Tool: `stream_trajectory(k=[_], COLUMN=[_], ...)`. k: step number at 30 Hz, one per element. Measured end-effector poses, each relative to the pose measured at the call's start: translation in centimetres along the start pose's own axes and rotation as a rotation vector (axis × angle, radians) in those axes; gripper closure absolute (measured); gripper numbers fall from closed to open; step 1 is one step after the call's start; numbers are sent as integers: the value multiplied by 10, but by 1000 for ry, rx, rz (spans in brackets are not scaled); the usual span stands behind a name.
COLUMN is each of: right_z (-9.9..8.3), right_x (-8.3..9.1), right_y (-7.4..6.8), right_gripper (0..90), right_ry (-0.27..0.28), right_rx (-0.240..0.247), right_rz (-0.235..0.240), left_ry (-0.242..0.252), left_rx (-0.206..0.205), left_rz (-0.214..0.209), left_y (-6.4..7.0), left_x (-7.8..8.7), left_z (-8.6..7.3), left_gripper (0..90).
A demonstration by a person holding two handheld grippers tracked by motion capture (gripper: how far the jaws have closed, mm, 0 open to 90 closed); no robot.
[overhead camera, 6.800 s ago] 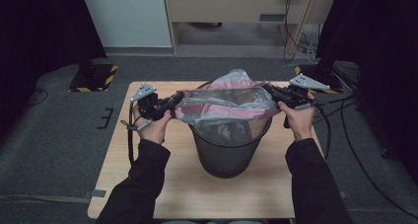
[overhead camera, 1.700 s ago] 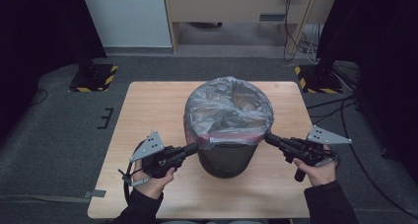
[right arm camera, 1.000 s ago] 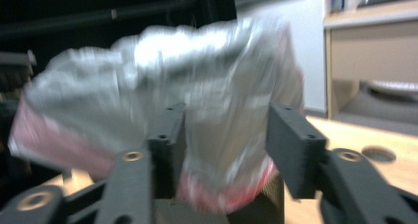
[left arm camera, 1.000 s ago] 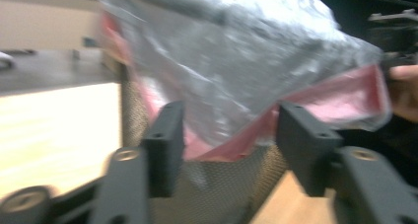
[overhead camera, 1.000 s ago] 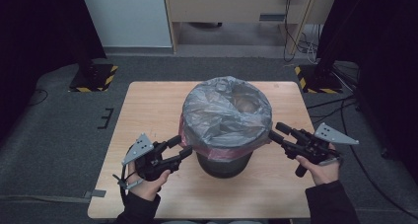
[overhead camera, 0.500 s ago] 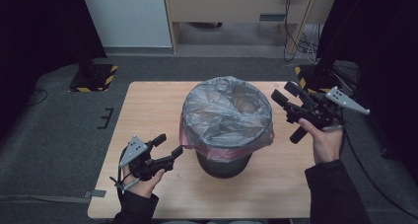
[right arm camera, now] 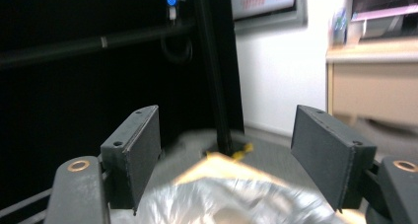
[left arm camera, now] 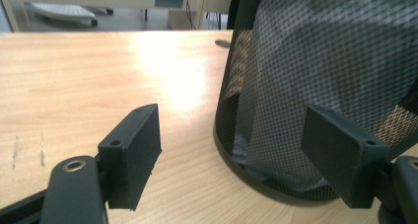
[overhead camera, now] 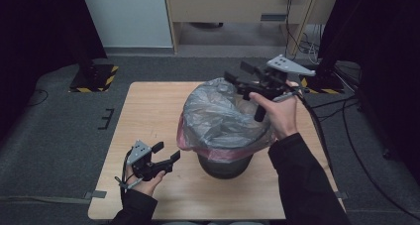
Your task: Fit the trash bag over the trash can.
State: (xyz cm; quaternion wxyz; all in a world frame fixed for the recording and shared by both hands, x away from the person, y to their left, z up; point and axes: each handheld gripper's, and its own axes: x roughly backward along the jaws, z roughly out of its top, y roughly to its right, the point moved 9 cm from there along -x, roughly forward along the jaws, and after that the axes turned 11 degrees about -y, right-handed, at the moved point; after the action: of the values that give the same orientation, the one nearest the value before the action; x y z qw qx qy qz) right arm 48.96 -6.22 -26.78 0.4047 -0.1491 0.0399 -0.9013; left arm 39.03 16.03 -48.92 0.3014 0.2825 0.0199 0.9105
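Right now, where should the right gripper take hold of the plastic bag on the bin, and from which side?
Probably the far edge of the plastic bag, where it hangs loose over the mesh bin. The right gripper is open above that side, so come down from above and pinch the loose film.

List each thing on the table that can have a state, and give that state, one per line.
Mesh bin: upright on the table.
Plastic bag: lining the bin, edge folded down over the rim.
Left gripper: open, empty, low beside the bin.
Right gripper: open, empty, raised over the bag.
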Motion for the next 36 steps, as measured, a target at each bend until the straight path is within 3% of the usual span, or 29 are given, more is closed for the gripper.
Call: stream_trajectory(k=[4,9,13,18,22,25,29,32,34,36], right_z=[-35,-83,-102,-123,-135,-143,-146,-142,-136,-126], right_x=[-27,-48,-57,-62,-70,-70,-70,-69,-69,-67], right_y=[0,3,4,6,3,6,8,7,4,4], right_gripper=[279,251,185,123,122,114,109,150,154,153], right_ry=[-191,-430,-531,-675,-731,-788,-806,-789,-748,-699], right_rx=[36,47,12,5,-8,-20,-26,-13,12,39], right_rz=[-53,-58,-54,-62,-50,-79,-91,-90,-71,-82], left_ry=[-12,-11,-12,-17,-21,-22,-20,-26,-30,-37], left_rx=[4,15,12,8,4,4,3,3,6,9], left_rz=[4,1,-3,-7,-12,-14,-18,-22,-24,-25], left_y=[-4,-6,-6,-5,-4,-4,-4,-4,-4,-5], left_x=[-1,-2,-3,-5,-6,-7,-7,-8,-9,-11], left_z=[-2,-3,-2,-3,-3,-3,-3,-4,-5,-6], left_gripper=[231,231,231,230,230,229,229,229,229,231])
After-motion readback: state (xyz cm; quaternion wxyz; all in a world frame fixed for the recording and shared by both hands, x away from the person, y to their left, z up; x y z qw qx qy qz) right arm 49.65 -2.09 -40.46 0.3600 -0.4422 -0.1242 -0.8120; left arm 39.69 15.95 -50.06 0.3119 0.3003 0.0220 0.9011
